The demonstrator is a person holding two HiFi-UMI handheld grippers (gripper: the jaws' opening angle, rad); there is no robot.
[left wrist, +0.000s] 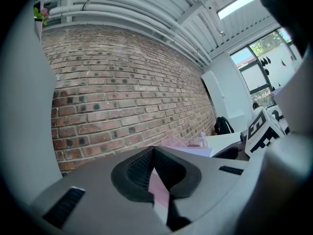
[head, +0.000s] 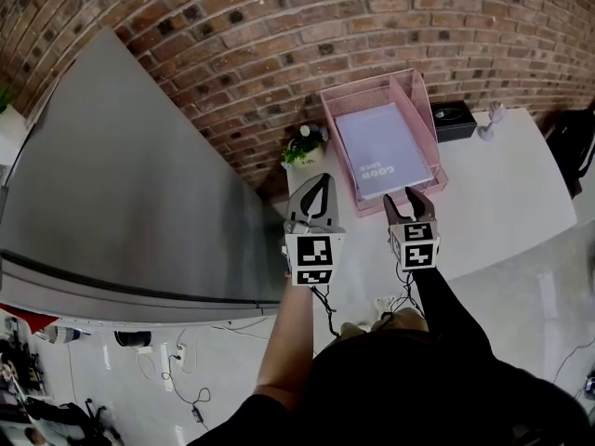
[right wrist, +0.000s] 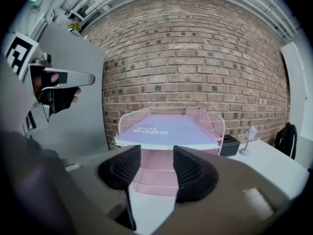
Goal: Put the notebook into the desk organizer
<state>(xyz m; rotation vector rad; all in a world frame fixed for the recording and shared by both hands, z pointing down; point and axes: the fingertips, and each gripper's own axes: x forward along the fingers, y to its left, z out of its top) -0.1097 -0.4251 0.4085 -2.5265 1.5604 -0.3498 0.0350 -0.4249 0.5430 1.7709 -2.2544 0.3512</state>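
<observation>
A lavender notebook [head: 383, 149] lies flat in the top tray of the pink mesh desk organizer [head: 416, 96] on the white table. In the right gripper view the notebook [right wrist: 168, 128] sits just beyond my right gripper [right wrist: 156, 155], its near edge sticking out past the organizer [right wrist: 210, 124]. My right gripper [head: 401, 196] is open with nothing between its fingers and hangs at the organizer's near edge. To its left my left gripper [head: 320, 180] is shut and empty. In the left gripper view the left gripper [left wrist: 153, 149] has its pads meeting.
A black box [head: 454, 121] and a small white lamp figure [head: 490, 119] stand right of the organizer. A potted plant [head: 305, 145] sits at its left. A large grey panel [head: 121, 184] fills the left side, with a brick wall [head: 279, 26] behind. A black bag [head: 576, 142] is at far right.
</observation>
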